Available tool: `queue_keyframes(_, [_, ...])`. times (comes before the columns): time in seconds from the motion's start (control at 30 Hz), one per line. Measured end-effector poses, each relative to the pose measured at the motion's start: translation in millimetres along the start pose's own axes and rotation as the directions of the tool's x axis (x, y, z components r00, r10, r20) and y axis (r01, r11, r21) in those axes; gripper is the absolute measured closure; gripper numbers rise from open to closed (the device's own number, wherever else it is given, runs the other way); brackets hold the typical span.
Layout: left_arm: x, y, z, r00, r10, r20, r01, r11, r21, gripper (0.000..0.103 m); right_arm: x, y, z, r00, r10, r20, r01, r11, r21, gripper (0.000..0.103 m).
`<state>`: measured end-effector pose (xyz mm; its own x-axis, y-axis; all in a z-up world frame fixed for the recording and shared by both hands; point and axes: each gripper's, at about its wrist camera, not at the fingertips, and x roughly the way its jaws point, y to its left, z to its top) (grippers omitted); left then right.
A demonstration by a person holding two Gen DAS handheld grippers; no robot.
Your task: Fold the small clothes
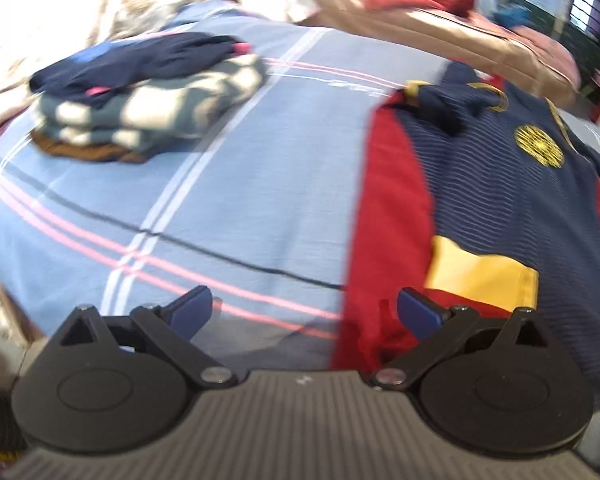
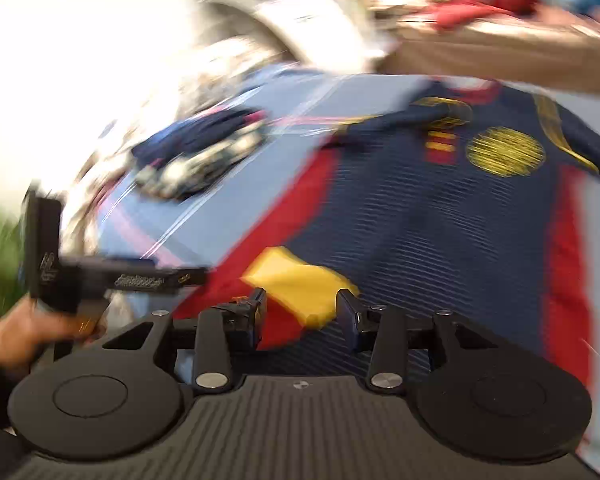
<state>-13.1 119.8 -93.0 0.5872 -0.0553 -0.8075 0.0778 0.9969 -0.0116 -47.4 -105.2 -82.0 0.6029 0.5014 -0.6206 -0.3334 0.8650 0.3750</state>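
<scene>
Your left gripper: its jaws stand wide apart with nothing between them. It hangs over the edge where the shirt meets the sheet.
Your right gripper: its jaws are apart and hold nothing. The yellow patch on the shirt shows in the gap, but the pads do not press on it.
Shirt: you have a dark blue shirt with red sides lying flat on the bed. It has a round yellow badge near the top.
Folded pile: small clothes sit stacked on the sheet, well apart from the shirt. A dark blue one is on top, a blue and white one under it, and a brown one at the bottom.
Sheet: it is light blue with pink and white lines.
Your left hand: it grips the handle of the left gripper, low at the left of the right camera's view.
Picture: the right camera's view is very blurry.
</scene>
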Motion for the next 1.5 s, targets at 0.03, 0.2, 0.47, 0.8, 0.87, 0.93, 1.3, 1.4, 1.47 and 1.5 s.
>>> queue_keyframes(0.03, [-1.1,6.1,0.0,1.000,0.010,-0.002,-0.010,1.000,-0.013,0.002,16.1,16.4,4.3,0.999,0.033,-0.032,-0.035,0.997,-0.063,0.035])
queue_keyframes(0.2, [-5.6,28.5,-1.5,0.999,0.032,-0.007,-0.033,0.998,-0.056,0.002,68.4,72.2,9.7,0.990,-0.005,-0.143,-0.040,0.948,-0.315,0.035])
queue_keyframes(0.47, [2.6,11.4,-1.7,1.000,0.010,-0.014,-0.010,1.000,0.001,0.002,53.0,29.1,7.4,0.989,-0.012,-0.147,-0.005,0.993,-0.116,0.095])
queue_keyframes(0.8, [10.8,-38.0,9.2,0.997,-0.079,-0.002,0.079,0.993,0.093,0.002,-119.7,-133.3,-82.4,0.916,-0.392,0.083,0.192,0.611,0.768,0.094])
queue_keyframes(0.87, [14.7,-48.6,9.7,0.996,-0.086,-0.007,0.086,0.988,0.125,0.002,-128.2,-138.6,-120.0,0.930,-0.365,0.045,0.164,0.522,0.837,0.093])
queue_keyframes(0.93, [16.8,-58.0,12.0,0.996,-0.091,-0.007,0.091,0.984,0.153,0.002,-125.8,-134.6,-143.5,0.943,-0.332,0.029,0.136,0.463,0.876,0.093])
queue_keyframes(1.3, [40.2,-93.3,74.4,0.964,-0.256,0.066,0.247,0.961,0.125,0.013,-162.1,-121.9,-74.3,0.909,-0.250,0.334,-0.136,0.580,0.803,0.092])
queue_keyframes(1.4, [40.0,-98.9,79.4,0.958,-0.275,0.078,0.267,0.958,0.106,0.013,-192.5,-125.8,-57.3,0.813,-0.077,0.577,-0.470,0.497,0.729,0.092])
queue_keyframes(1.47, [41.8,-100.6,76.8,0.963,-0.261,0.072,0.253,0.961,0.110,0.013,-214.8,-119.4,-42.0,0.722,0.035,0.691,-0.609,0.507,0.610,0.092])
queue_keyframes(1.5, [43.9,-101.3,74.8,0.965,-0.256,0.062,0.248,0.962,0.112,0.013,-226.0,-116.3,-37.1,0.711,0.044,0.702,-0.609,0.538,0.583,0.092])
